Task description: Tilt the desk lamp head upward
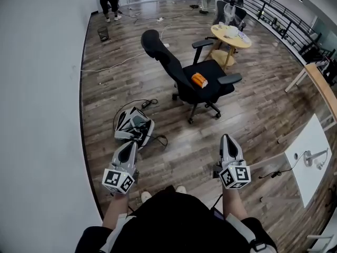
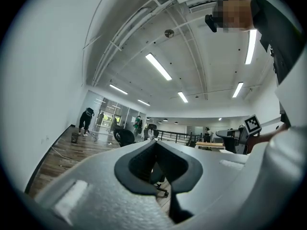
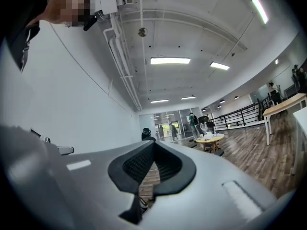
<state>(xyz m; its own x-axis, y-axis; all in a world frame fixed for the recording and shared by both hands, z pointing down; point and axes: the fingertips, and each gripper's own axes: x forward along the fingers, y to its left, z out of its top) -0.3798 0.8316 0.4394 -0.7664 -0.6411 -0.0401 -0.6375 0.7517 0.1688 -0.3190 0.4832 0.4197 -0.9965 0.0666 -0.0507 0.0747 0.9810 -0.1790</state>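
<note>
A slim grey lamp-like arm [image 1: 315,156] rests on the white desk [image 1: 310,141] at the right edge of the head view, too small to make out its head. My left gripper [image 1: 130,144] and right gripper [image 1: 227,138] are both held level over the wooden floor, well left of that desk, pointing toward the middle of the room. Both are shut with nothing between their jaws. In the left gripper view the left gripper [image 2: 156,144] faces a black chair. The right gripper [image 3: 153,144] in its own view faces the floor and the far glass doors.
A black office chair [image 1: 181,70] with an orange object [image 1: 199,80] on its seat stands ahead. A white-and-black device [image 1: 134,126] with cables lies on the floor near my left gripper. A round wooden table [image 1: 230,36] stands further back. A white wall [image 1: 37,88] runs along the left.
</note>
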